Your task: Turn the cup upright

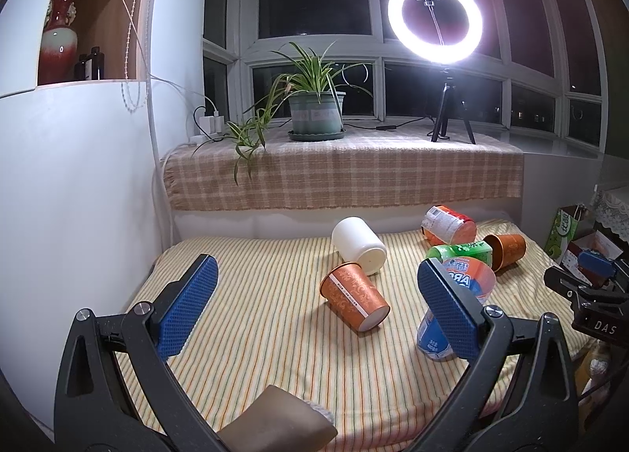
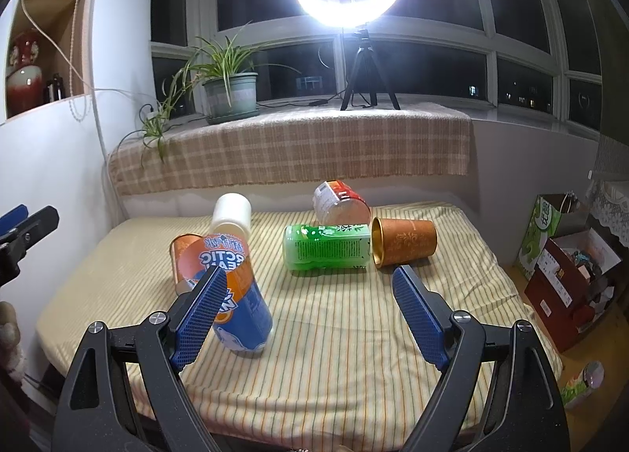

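Observation:
Several cups lie tipped on a striped cloth table [image 1: 275,334]. An orange patterned paper cup [image 1: 354,296] lies on its side in the middle, leaning on a white cup [image 1: 357,245]. A blue-and-orange plastic cup [image 2: 240,294] stands tilted, mouth down. A green cup [image 2: 328,247], another orange cup [image 2: 405,241] and a red-and-white cup [image 2: 340,204] lie at the back right. My left gripper [image 1: 314,306] is open, above the near table in front of the orange cup. My right gripper [image 2: 310,306] is open, with its left finger beside the blue-and-orange cup.
A ledge with a checked cloth [image 1: 346,173] holds a potted plant [image 1: 314,114] and a ring light on a tripod [image 1: 436,19]. A white cabinet wall [image 1: 78,177] stands at the left. Boxes [image 2: 566,287] sit on the floor to the right of the table.

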Tool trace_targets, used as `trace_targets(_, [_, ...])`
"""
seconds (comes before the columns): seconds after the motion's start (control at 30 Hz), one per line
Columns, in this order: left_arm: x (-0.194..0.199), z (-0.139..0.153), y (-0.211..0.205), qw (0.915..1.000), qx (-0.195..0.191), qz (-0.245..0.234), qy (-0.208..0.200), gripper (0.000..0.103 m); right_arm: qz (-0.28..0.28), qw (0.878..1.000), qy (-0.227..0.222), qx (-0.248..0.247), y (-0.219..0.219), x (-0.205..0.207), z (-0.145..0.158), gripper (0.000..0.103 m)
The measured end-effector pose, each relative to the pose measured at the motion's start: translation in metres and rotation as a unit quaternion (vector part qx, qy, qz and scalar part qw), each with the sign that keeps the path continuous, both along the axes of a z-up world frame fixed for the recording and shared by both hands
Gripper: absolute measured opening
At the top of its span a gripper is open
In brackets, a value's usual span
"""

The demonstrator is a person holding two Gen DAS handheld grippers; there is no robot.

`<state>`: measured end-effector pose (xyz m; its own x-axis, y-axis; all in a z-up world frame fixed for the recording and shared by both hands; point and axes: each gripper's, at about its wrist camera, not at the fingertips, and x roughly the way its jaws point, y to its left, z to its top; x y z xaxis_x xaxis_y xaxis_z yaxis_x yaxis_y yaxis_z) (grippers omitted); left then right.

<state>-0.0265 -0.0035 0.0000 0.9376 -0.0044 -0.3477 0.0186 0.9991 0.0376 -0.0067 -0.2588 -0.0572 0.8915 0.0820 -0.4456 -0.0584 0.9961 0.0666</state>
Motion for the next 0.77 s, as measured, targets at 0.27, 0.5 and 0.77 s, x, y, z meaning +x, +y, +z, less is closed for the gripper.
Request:
trace_targets(0.27, [0.0, 0.0, 0.001, 1.0, -0.001, 0.0, 0.001, 0.103, 0.002, 1.0, 0.002, 0.0, 0.0, 0.001, -0.001, 0.086])
trace_targets(0.5, [0.001, 0.0, 0.001, 1.0, -0.001, -0.001, 0.001, 0.103, 0.004, 1.0, 0.005, -0.001, 0.002, 0.002, -0.002, 0.086])
trace_targets(0.77, [-0.003, -0.001, 0.011, 1.0, 0.001, 0.001, -0.001, 0.103, 0.004, 1.0, 0.007, -0.001, 0.002, 0.003, -0.003, 0.086])
